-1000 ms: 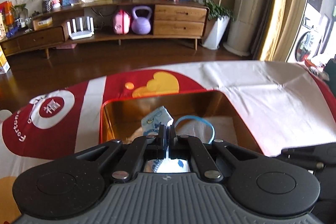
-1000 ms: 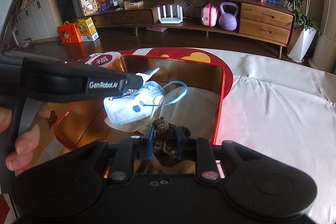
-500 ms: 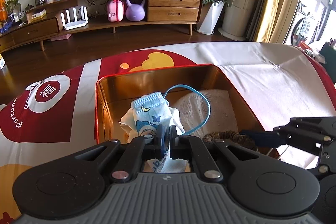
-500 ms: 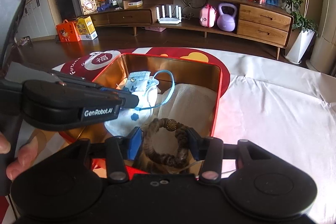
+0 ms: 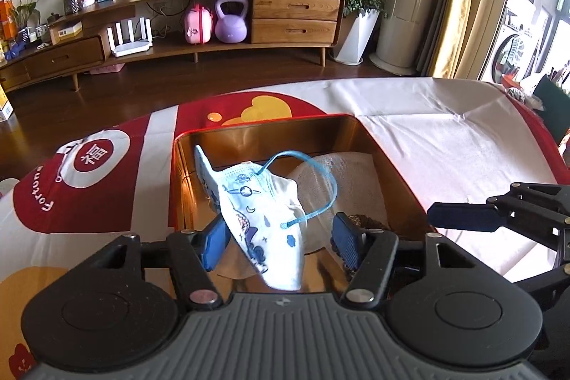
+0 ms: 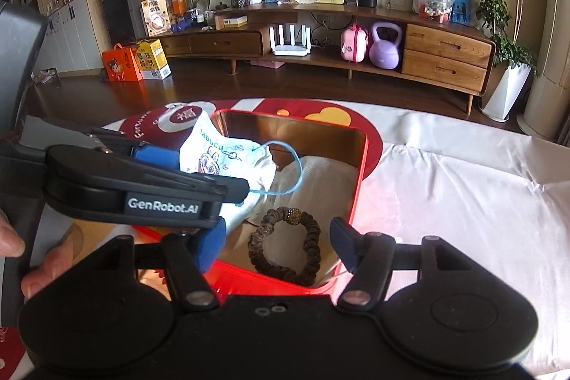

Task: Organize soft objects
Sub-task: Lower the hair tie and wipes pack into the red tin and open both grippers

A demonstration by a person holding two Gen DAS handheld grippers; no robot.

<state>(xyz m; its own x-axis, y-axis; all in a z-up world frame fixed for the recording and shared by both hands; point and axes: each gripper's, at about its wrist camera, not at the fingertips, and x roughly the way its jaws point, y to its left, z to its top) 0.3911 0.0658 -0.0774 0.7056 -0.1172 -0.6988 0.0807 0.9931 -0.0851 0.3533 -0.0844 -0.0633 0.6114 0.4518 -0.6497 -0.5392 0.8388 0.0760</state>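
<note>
A red tin box (image 5: 356, 120) with a gold inside (image 6: 356, 187) stands on the table. In it lie a white cloth (image 5: 356, 177) (image 6: 320, 180), a printed child's face mask (image 5: 263, 212) (image 6: 228, 155) with blue ear loops, and a brown hair scrunchie (image 6: 285, 246). My left gripper (image 5: 279, 243) is open, its pads on either side of the mask, which droops between them. My right gripper (image 6: 278, 246) is open over the scrunchie, which lies loose near the box's near wall. The left gripper also shows in the right wrist view (image 6: 199, 187).
The table has a red and white cloth (image 5: 427, 138) (image 6: 445, 187). A long wooden sideboard (image 5: 295, 13) with a purple kettlebell (image 5: 231, 20) stands across the dark floor. A hand (image 6: 21, 259) holds the left gripper.
Both grippers have opened. The right one let the scrunchie drop into the box and drew back. The left one let go of the mask, which now slumps in the box.
</note>
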